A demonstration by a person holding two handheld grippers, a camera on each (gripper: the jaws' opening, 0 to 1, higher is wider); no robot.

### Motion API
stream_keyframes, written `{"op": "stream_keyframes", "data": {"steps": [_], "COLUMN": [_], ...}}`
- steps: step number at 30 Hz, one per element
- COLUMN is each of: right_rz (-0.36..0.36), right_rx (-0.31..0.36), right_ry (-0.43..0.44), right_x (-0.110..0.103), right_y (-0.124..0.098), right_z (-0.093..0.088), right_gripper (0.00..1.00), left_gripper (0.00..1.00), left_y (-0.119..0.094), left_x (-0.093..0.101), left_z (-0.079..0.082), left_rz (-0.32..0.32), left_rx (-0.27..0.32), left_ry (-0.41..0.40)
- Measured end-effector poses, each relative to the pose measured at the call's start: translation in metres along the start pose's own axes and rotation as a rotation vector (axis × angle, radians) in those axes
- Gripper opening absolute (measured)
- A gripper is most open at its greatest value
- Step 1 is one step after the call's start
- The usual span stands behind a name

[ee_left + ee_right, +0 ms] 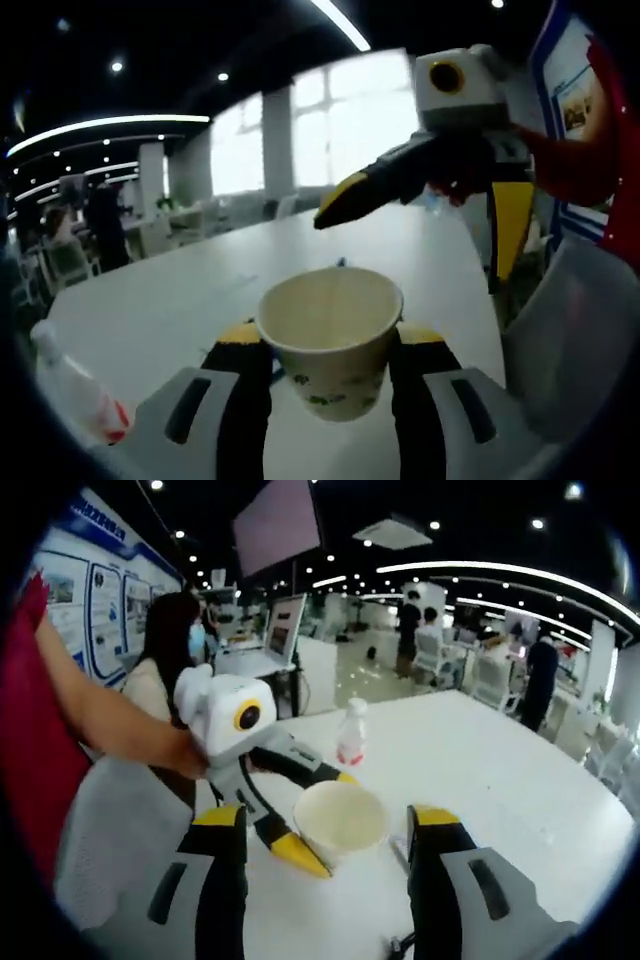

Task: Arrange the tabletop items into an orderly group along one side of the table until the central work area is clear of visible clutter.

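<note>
paper cup [331,343] | clamped in left tongs [330,372] | base hidden | right tongs [325,880] spread

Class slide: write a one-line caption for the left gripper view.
Left claw grips a paper cup above the white table, with the right claw open ahead.

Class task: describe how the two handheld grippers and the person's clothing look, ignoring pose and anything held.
The left gripper and right gripper match: black jaws with yellow tips on pale grey bodies with dark slots. The person wears a red sleeve. No cables or markings can be made out.
</note>
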State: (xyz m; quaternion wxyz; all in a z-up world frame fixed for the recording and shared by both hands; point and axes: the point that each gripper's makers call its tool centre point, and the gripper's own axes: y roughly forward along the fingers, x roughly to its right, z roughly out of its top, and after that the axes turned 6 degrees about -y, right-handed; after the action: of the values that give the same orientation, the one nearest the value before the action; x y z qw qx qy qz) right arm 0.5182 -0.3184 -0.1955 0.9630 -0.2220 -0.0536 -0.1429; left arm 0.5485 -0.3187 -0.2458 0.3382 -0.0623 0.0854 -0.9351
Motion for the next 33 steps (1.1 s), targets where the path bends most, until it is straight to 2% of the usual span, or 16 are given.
{"op": "stream_keyframes", "data": {"steps": [1,9,17,22,23,27,33], "right_rz": [-0.014,-0.046,-0.089,-0.169,-0.168,-0.229,-0.255], "right_rx": [0.028,0.114,0.163,0.177,0.176,0.257,0.276], "right_ry": [0.005,0.044,0.115,0.112,0.119,0.142,0.176], "right_x": [0.002,0.003,0.004,0.013,0.012,0.022,0.022], "right_y": [-0.001,-0.008,-0.008,-0.008,-0.009,-0.017,-0.019], "right_z": [0.002,-0.003,-0.014,-0.023,-0.024,-0.017,-0.028], "right_gripper": [0.67,0.75,0.85,1.00,1.00,1.00,0.99], "left_gripper": [0.43,0.44,0.43,0.43,0.43,0.43,0.43], "left_y": [0.000,-0.001,-0.001,-0.001,-0.001,-0.002,-0.003], "left_x": [0.000,-0.002,-0.004,-0.006,-0.006,-0.009,-0.014], "left_z": [0.000,0.000,-0.003,-0.004,-0.004,-0.006,-0.009], "left_rz": [0.000,0.009,0.019,0.027,0.029,0.041,0.068], "left_rx": [-0.001,-0.002,-0.009,-0.012,-0.013,-0.018,-0.025], "left_ry": [0.000,-0.003,-0.005,-0.007,-0.008,-0.010,-0.017]}}
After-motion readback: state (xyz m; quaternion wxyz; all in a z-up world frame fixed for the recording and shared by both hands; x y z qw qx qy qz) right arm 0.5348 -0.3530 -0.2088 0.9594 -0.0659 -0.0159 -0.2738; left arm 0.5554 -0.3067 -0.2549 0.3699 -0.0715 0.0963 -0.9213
